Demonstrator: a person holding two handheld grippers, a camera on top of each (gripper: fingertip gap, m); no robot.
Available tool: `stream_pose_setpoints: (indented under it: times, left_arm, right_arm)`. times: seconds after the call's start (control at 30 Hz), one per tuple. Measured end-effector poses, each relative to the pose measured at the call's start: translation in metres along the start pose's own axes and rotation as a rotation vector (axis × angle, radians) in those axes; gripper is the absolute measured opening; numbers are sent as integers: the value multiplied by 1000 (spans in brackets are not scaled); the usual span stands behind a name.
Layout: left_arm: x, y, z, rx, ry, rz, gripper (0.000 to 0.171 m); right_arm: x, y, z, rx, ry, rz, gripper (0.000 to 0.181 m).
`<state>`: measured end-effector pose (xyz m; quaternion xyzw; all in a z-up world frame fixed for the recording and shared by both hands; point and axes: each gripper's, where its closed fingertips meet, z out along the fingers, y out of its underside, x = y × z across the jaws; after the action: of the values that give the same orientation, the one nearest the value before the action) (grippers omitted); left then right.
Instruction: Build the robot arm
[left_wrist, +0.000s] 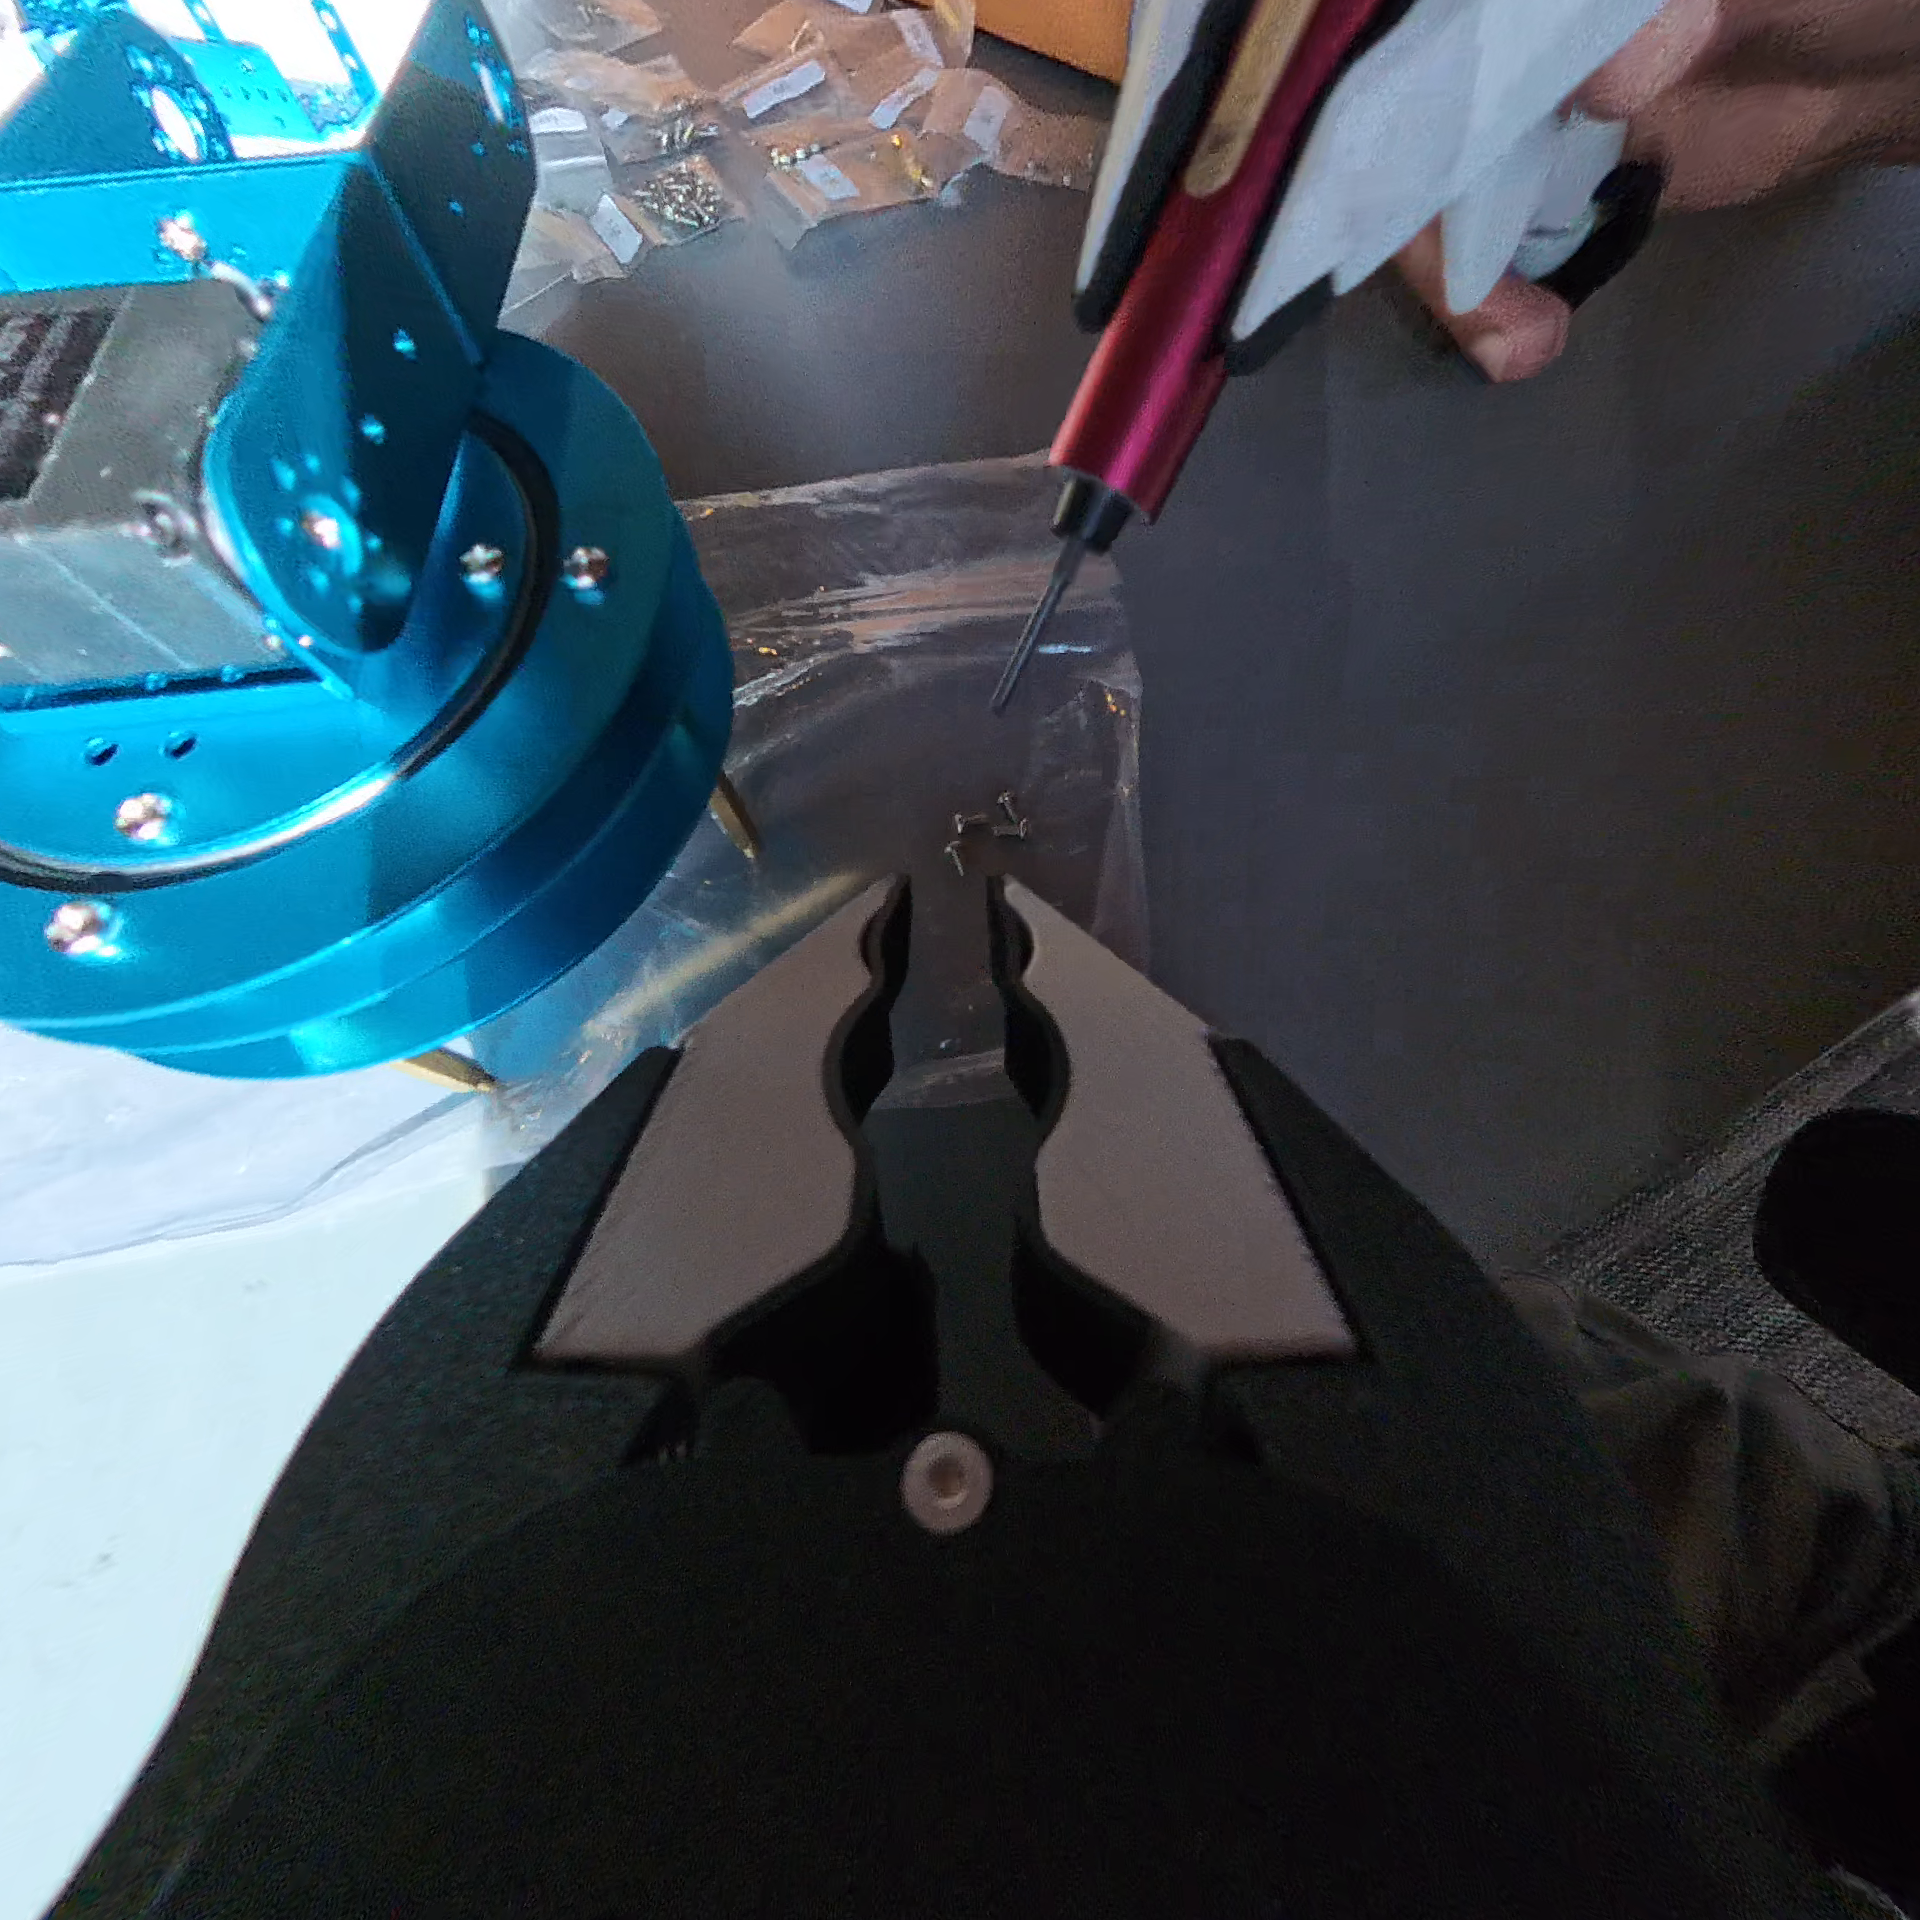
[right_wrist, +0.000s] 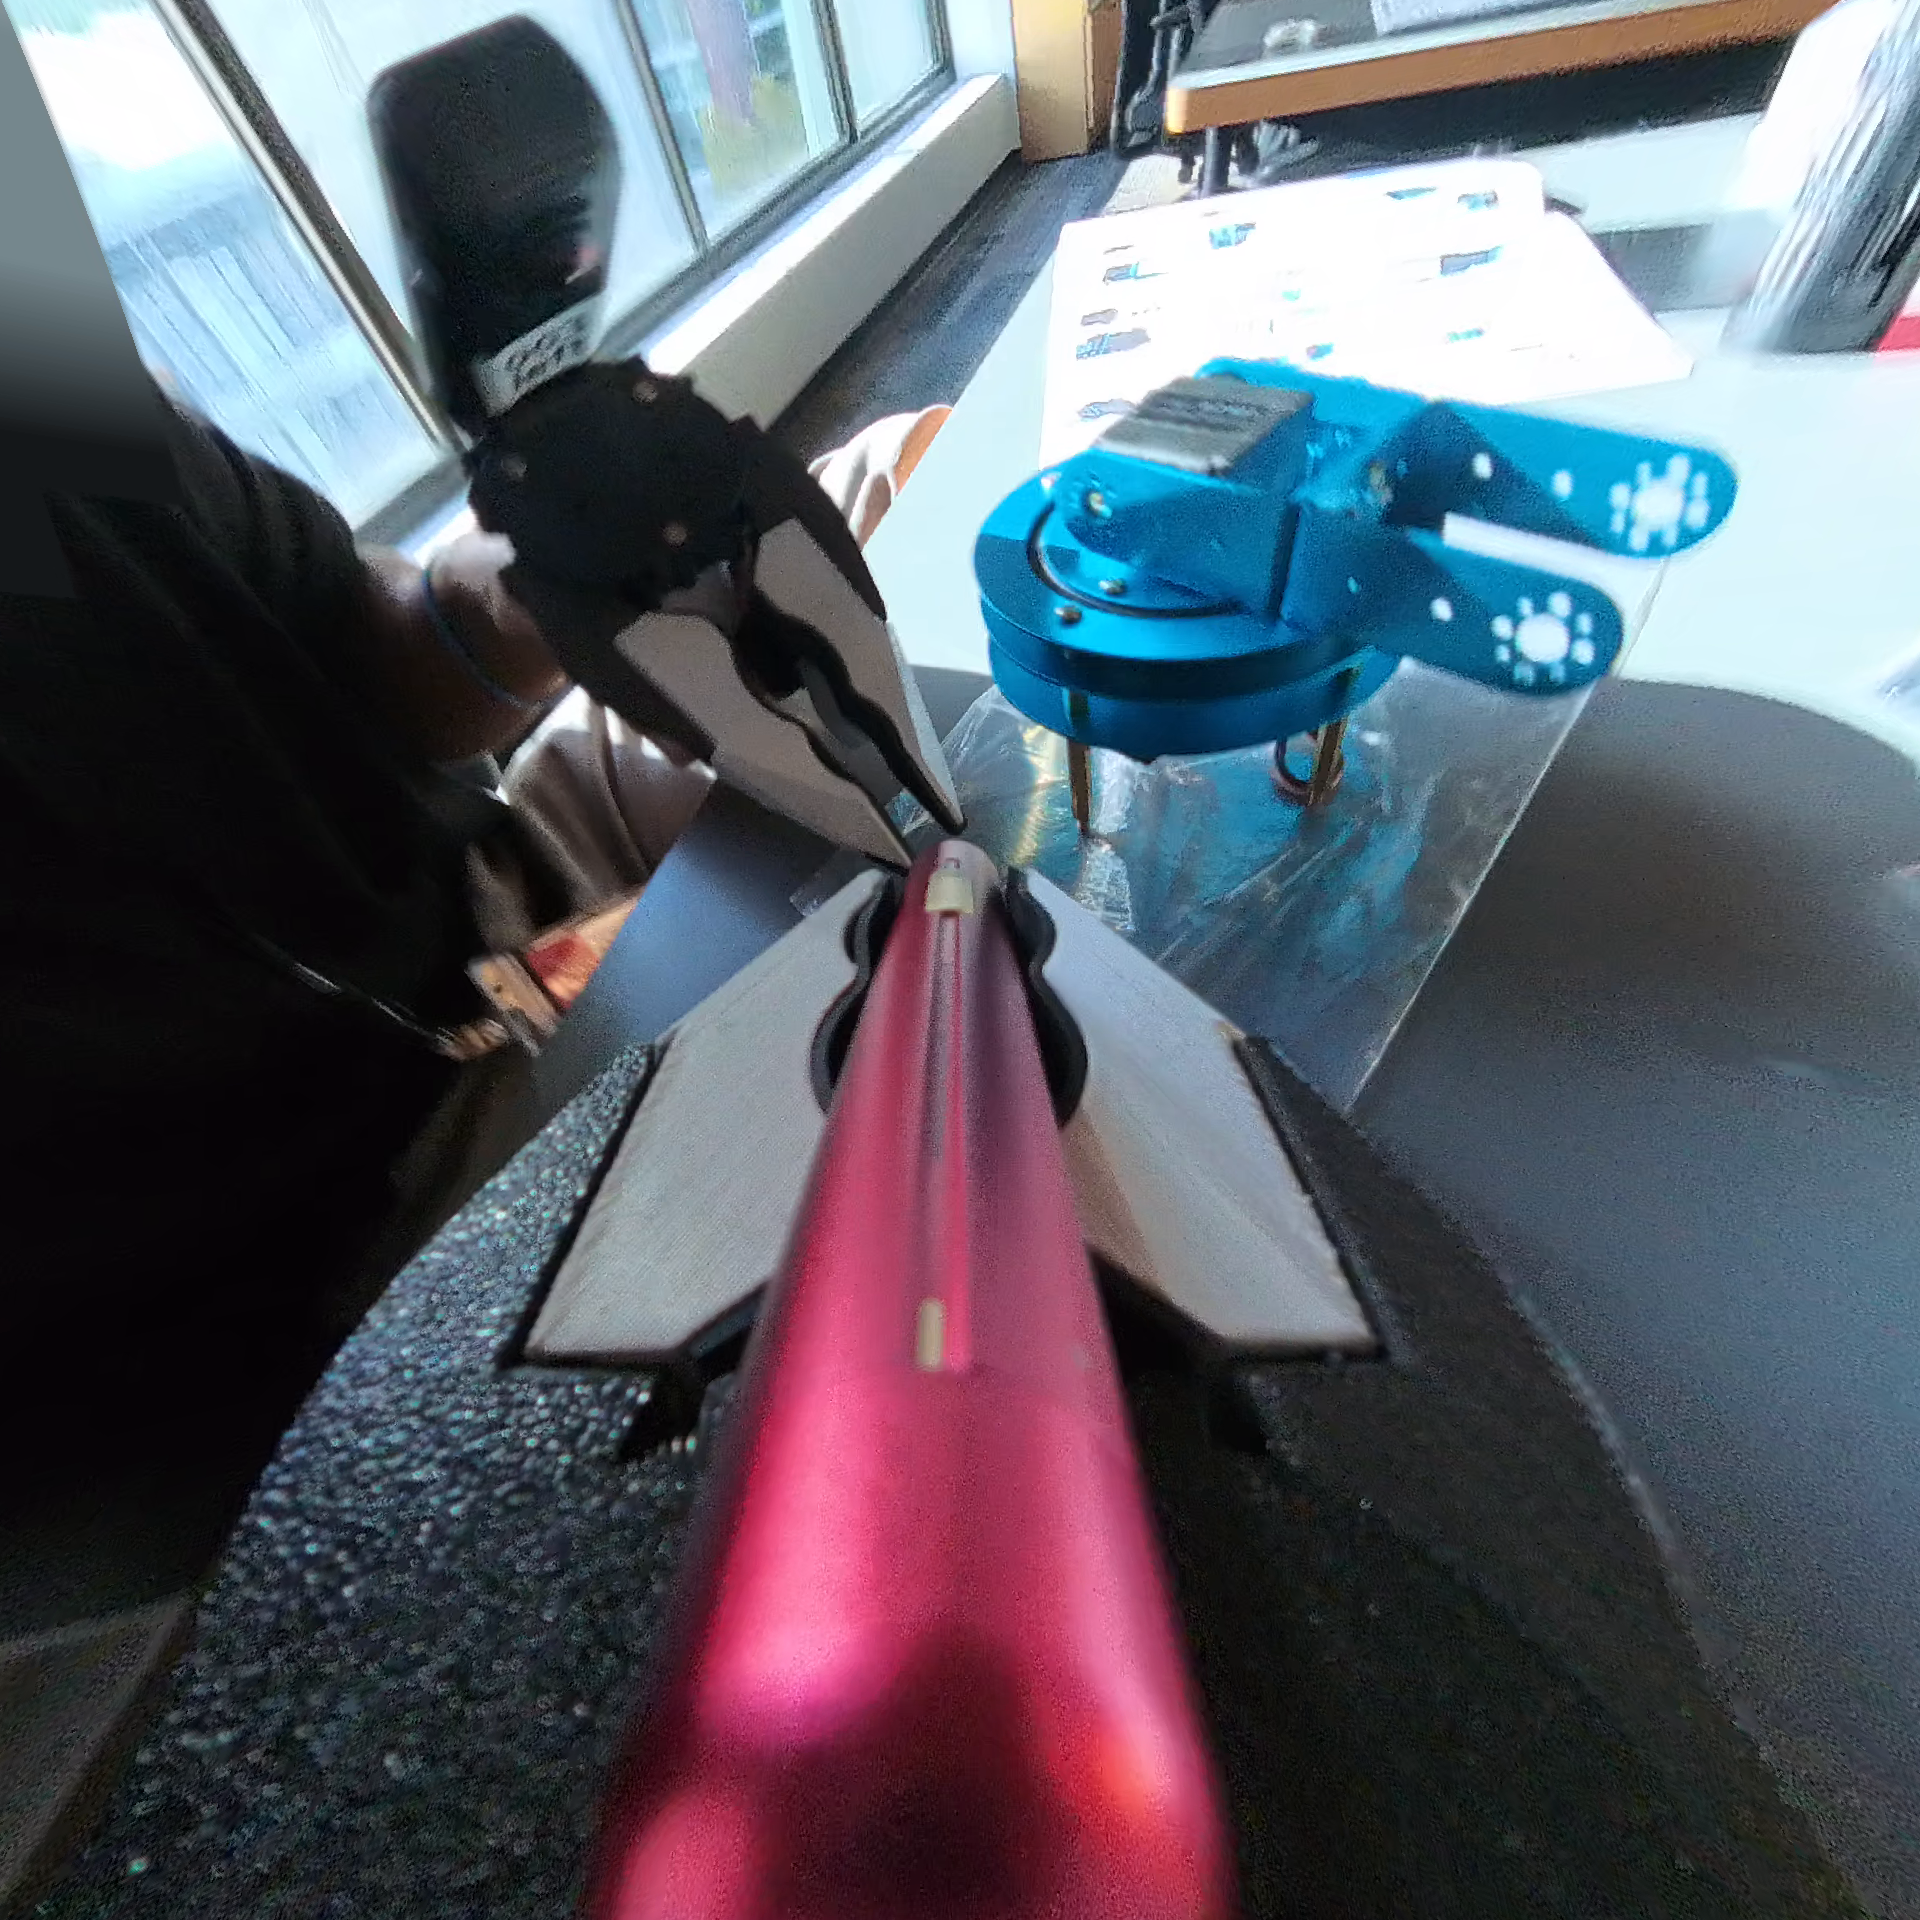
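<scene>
The right tongs (right_wrist: 951, 883) pinch a red screwdriver (right_wrist: 925, 1351), its thin tip hanging above a clear plastic sheet (left_wrist: 894, 623). The left tongs (left_wrist: 948, 894), slightly spread and empty, point at tiny screws (left_wrist: 985, 828) just beyond their tips. A blue metal turntable assembly (left_wrist: 312, 644) stands to their left.

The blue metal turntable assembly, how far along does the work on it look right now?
Looks done: the blue metal turntable assembly stands on brass legs on a clear plastic sheet, several screws already in its plates. In hand: the right gripper is clamped on a red metal screwdriver, tip above the sheet; the left gripper is open and empty. Left: a few tiny loose screws lie unpicked on the sheet.
</scene>
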<state>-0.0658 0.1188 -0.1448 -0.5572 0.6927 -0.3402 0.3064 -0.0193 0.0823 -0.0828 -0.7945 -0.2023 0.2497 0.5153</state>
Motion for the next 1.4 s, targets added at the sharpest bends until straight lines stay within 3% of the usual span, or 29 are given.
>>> stream_pose_setpoints:
  times: [0.2, 0.53, 0.93, 1.07, 1.23, 1.4]
  left_arm:
    - [0, 7, 14, -109, 7, 55, 13]
    - [4, 6, 16, -195, 52, 149, 7]
    - [3, 2, 23, -226, 110, 53, 8]
    - [6, 2, 23, -214, 123, 76, 0]
    - [3, 2, 14, -109, 66, 275, 0]
    - [0, -11, -3, 33, 68, 222, 0]
  right_arm:
    - [10, 10, 4, 10, -68, 302, 22]
    - [10, 11, 3, 95, -89, 316, 22]
    - [14, 14, 1, 96, -68, 343, 22]
    - [14, 15, 0, 94, -62, 345, 22]
    - [14, 16, 0, 92, -54, 340, 22]
    - [13, 15, 1, 106, -30, 368, 23]
